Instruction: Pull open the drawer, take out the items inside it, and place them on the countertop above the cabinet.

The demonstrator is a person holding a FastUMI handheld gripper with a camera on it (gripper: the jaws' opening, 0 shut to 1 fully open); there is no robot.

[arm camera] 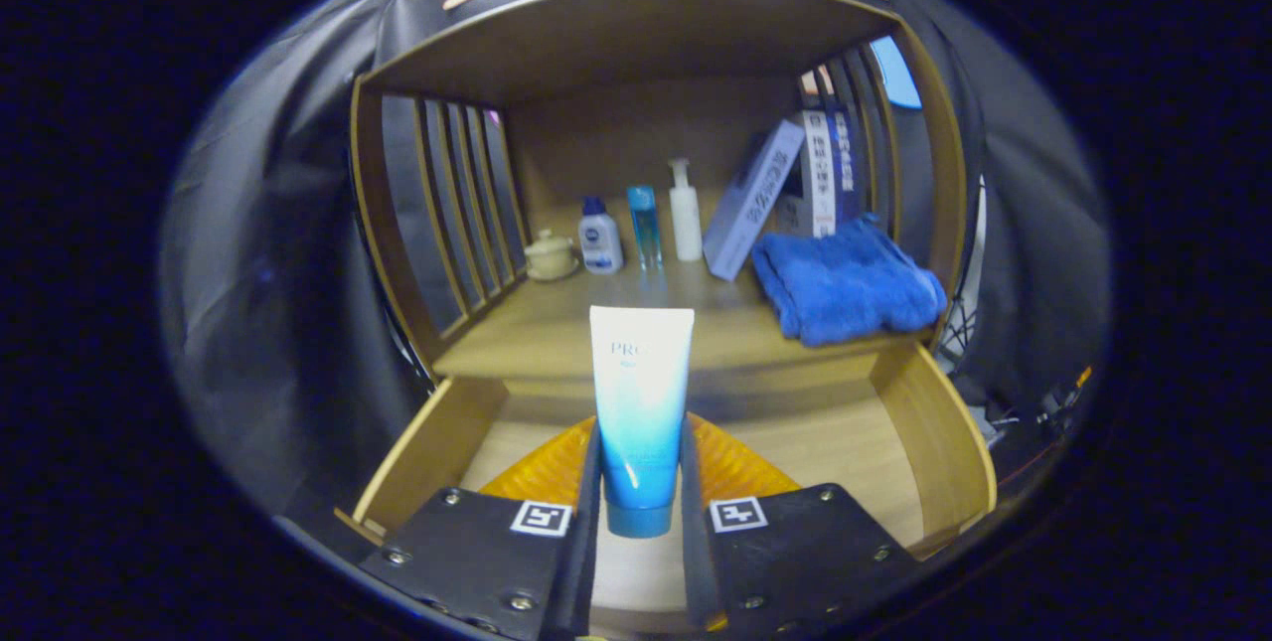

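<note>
Both fingers of the gripper (641,512) press a tube (641,412) held upright, cap down, above the open drawer (934,442); the countertop (556,328) lies just ahead, beyond the tube.
</note>
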